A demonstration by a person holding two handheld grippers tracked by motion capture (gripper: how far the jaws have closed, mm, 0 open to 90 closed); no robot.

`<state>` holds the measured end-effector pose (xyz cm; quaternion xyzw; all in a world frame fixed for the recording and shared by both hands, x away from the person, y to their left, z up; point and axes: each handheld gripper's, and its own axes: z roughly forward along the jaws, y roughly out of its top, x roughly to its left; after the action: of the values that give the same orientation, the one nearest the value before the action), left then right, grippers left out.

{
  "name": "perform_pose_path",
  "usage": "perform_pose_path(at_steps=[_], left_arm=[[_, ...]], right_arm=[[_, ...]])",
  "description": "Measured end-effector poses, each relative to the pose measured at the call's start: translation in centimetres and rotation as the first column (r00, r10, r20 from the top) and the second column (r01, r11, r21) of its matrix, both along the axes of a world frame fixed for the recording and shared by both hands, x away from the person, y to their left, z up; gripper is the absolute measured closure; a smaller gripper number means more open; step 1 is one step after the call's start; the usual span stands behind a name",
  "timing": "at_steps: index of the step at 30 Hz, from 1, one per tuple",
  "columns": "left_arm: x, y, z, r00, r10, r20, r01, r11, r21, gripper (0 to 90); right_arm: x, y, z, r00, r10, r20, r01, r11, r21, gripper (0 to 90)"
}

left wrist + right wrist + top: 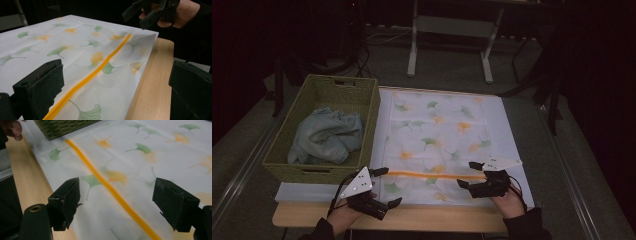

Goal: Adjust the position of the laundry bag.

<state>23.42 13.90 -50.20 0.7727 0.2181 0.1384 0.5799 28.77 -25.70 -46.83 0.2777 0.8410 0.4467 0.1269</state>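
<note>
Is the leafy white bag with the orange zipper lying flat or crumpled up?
Flat. The white ginkgo-leaf fabric bag lies spread smooth on the table, its orange zipper running straight between the open left gripper and open right gripper.

A wooden table (312,216) bears a leaf-printed bag (437,135) and wicker basket (324,95).

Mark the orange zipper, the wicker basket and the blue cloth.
orange zipper (437,175): high view, middle of its strip.
wicker basket (374,107): high view, right wall.
blue cloth (328,136): high view, middle of the crumpled heap.
</note>
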Motion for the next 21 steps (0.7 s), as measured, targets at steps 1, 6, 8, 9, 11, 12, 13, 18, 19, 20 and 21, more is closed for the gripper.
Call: perform_pose_path(at_steps=[1, 6, 8, 9, 11, 12, 13, 18, 19, 20, 21], left_arm=[[0.0, 0.0, 0.0, 1.0, 0.0, 0.0, 0.0, 1.0, 0.0, 0.7], [0.0, 0.0, 0.0, 1.0, 0.0, 0.0, 0.0, 1.0, 0.002, 0.7], [0.0, 0.0, 0.0, 1.0, 0.0, 0.0, 0.0, 1.0, 0.002, 0.7], [0.0, 0.0, 0.0, 1.0, 0.0, 0.0, 0.0, 1.0, 0.002, 0.7], [0.0, 0.0, 0.0, 1.0, 0.0, 0.001, 0.0, 1.0, 0.003, 0.7], [0.0, 0.0, 0.0, 1.0, 0.0, 0.001, 0.0, 1.0, 0.003, 0.7], [0.0, 0.0, 0.0, 1.0, 0.0, 0.001, 0.0, 1.0, 0.003, 0.7], [-0.1, -0.1, -0.1, 0.9993, -0.037, 0.009, 0.037, 0.9985, -0.04, 0.7], [-0.1, -0.1, -0.1, 0.9993, -0.038, 0.009, 0.038, 0.9987, -0.035, 0.7], [-0.1, -0.2, -0.1, 0.9992, -0.038, 0.009, 0.038, 0.9988, -0.03, 0.7], [-0.1, -0.2, -0.1, 0.9993, -0.036, 0.01, 0.037, 0.999, -0.025, 0.7]], right_arm=[[-0.1, -0.4, 0.1, 0.9999, -0.015, 0.007, 0.015, 1.0, -0.002, 20.1], [-0.2, -2.7, 0.4, 0.9992, -0.038, -0.013, 0.038, 0.998, 0.046, 17.5], [-0.4, -3.5, 0.4, 0.9991, -0.036, -0.02, 0.037, 0.998, 0.052, 17.1], [-0.5, -3.9, 0.4, 0.999, -0.04, -0.022, 0.041, 0.998, 0.053, 17.2], [-0.7, -4.7, 0.4, 0.9986, -0.05, -0.018, 0.051, 0.998, 0.044, 17.3], [-0.7, -4.7, 0.4, 0.9986, -0.05, -0.018, 0.051, 0.998, 0.044, 17.3], [-0.8, -4.9, 0.3, 0.9983, -0.057, -0.01, 0.057, 0.998, 0.035, 17.3], [-1.4, -7.0, 0.0, 0.9966, -0.083, -0.002, 0.083, 0.996, 0.041, 14.1], [-1.5, -7.3, 0.0, 0.9965, -0.084, -0.003, 0.084, 0.996, 0.034, 14.1], [-1.6, -7.5, -0.1, 0.995, -0.099, 0.006, 0.099, 0.995, 0.019, 14.1], [-1.7, -7.8, -0.2, 0.9941, -0.108, 0.012, 0.108, 0.994, 0.015, 14.1]])
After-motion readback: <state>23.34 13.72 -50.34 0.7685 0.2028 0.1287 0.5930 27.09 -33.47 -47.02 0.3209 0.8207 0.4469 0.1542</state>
